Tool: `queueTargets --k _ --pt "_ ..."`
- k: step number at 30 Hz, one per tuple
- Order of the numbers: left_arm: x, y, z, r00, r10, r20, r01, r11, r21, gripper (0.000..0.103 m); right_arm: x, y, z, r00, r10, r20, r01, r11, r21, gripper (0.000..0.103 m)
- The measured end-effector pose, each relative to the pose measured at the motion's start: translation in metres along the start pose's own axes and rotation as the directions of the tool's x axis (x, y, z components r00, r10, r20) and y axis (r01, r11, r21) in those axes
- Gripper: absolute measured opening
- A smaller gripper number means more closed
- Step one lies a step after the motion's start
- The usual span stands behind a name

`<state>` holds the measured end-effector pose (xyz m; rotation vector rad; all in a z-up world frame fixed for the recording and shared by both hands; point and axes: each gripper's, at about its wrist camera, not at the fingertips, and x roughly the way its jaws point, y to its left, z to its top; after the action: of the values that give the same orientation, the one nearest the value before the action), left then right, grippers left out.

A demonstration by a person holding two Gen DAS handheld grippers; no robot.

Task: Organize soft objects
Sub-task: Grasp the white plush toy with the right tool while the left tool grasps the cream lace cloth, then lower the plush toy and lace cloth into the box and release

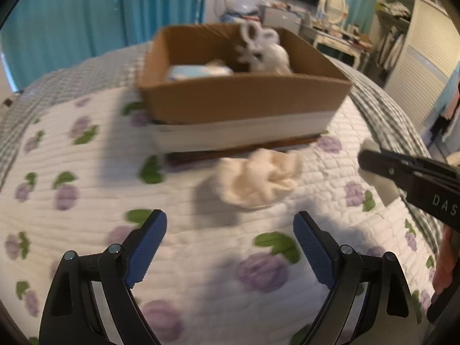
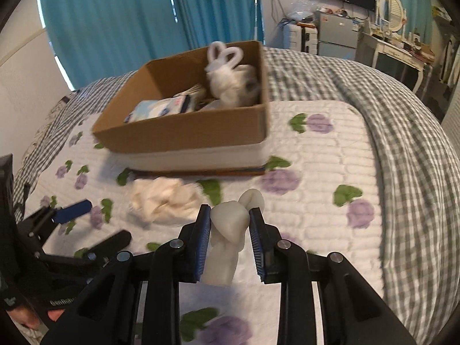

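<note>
A cardboard box sits on the bed with a white plush rabbit and a light blue packet inside. A crumpled cream cloth lies on the quilt in front of the box. My left gripper is open and empty, just short of the cloth; it also shows in the right wrist view. My right gripper is shut on a small white soft toy, held above the quilt to the right of the cloth; it shows in the left wrist view.
The floral quilt covers the bed over a grey checked blanket. Blue curtains hang behind. A dresser with a mirror and a small fridge stand beyond the bed.
</note>
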<state>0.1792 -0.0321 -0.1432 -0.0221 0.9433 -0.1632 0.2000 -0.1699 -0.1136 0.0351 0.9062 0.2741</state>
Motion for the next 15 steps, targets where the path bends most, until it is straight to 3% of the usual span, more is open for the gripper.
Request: queueTargets --k 5,12,13,15 --pt "0.034 -0.022 0.011 1.000 -0.008 -0.027 0.009 0.999 0.033 0.089 0.020 -0.019 0.005 1.000 -0.016 -0.011 0.016 1.000 0.010 0.027" --pt "0.063 -0.024 0.025 1.000 -0.004 -0.019 0.005 0.999 0.033 0.087 0.045 -0.035 0.006 1.000 -0.012 -0.028 0.013 0.999 0.032 0.027" --pt "0.066 -0.022 0.026 1.000 -0.007 -0.018 0.007 0.999 0.031 0.085 0.046 -0.034 0.006 1.000 -0.012 -0.029 0.013 0.999 0.033 0.027" --pt "0.068 -0.019 0.025 0.999 -0.016 -0.029 0.017 0.999 0.027 0.063 0.049 -0.034 0.006 1.000 -0.008 -0.030 0.009 0.999 0.035 0.027"
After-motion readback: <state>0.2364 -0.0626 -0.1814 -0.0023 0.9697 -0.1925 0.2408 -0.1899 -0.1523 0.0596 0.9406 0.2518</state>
